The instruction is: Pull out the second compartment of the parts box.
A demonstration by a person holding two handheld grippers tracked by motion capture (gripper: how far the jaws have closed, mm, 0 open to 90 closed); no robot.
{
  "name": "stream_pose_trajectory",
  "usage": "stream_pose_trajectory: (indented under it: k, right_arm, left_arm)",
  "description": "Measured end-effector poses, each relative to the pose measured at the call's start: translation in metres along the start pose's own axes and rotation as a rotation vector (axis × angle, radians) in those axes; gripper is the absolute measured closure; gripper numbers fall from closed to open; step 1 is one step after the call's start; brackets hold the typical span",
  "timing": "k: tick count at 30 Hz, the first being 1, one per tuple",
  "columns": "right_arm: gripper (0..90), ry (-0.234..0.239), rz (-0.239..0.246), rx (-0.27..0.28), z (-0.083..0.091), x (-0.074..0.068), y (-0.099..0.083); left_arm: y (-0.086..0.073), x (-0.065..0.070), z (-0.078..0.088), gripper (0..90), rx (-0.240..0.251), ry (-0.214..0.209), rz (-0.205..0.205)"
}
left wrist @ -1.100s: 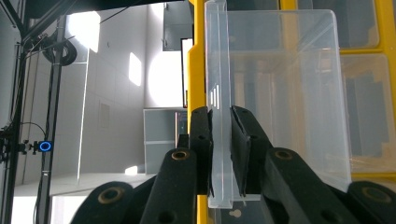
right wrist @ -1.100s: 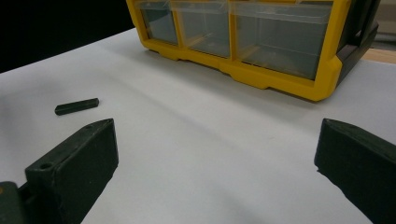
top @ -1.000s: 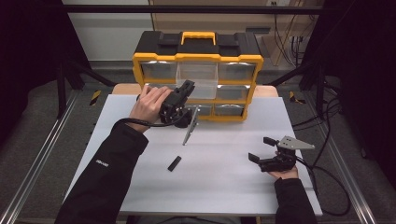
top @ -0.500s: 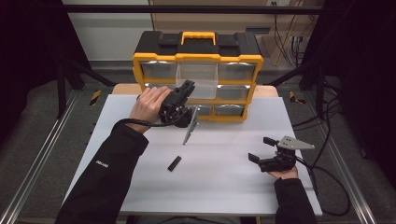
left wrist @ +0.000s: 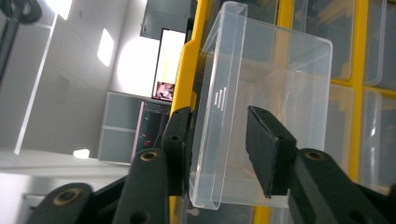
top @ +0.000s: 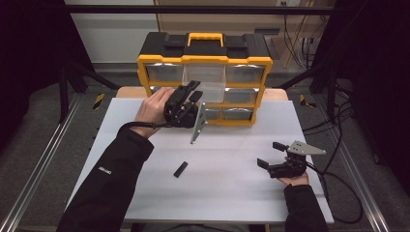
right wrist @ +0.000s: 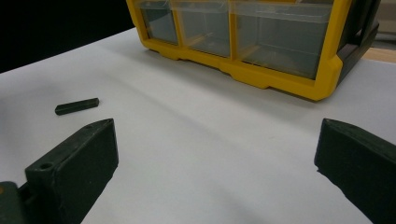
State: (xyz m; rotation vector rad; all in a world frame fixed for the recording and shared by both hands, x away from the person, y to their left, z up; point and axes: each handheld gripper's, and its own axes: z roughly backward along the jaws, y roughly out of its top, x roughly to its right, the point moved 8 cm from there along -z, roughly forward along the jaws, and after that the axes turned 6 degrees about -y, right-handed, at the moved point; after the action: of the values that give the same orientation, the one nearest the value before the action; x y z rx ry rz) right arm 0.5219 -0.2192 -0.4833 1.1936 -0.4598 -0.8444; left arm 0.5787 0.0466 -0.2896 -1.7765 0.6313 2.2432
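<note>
— High view first: what's the left gripper (top: 193,93) up to?

— It's up against the yellow organizer (top: 205,60), its jaws at the clear drawer (top: 209,91) that sticks out of the middle column. From up there I can't tell how the jaws sit on it.

— And its own camera?

— Left gripper view settles that. The drawer's front wall (left wrist: 219,121) stands between the two jaws. One pad (left wrist: 264,147) is inside the drawer and stands clear of the plastic; the other jaw lies close along the outer face. The jaws have just been opening, so the grip is let go, with the wall between them and nothing pressing on it.

— So where is the drawer?

— Pulled partway out of its slot, just ahead of the left gripper, with the yellow frame right behind it.

— The right gripper (top: 271,154)?

— Low on the white table (top: 232,193), well apart from the organizer, jaws spread wide with nothing between them. Right gripper view adds what the overhead flattens: bare table between the jaws, the organizer's bottom row of drawers ahead of them, and a small black bar (right wrist: 77,106) lying flat off beyond one jaw.

— Is the bar in the high view too?

— Yes, between the two hands, nearer the left sleeve (top: 113,169).
</note>
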Motion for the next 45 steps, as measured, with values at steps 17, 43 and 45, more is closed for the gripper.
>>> stream_pose_trajectory:
  k: [17,43,45]
  right_arm:
    - [0.2,0.002,-0.001,0.004,0.0,0.0,0.0]
    - [0.2,0.004,-0.003,0.005,0.0,0.0,0.001]
    - [0.2,0.004,-0.002,0.005,0.0,0.0,0.0]
  left_arm:
    - [-0.016,-0.007,0.02,21.4,-0.007,-0.11,0.46]
    - [-0.057,0.035,0.049,0.2,-0.017,-0.205,0.914]
    - [-0.061,0.037,0.051,0.1,0.001,-0.206,0.927]
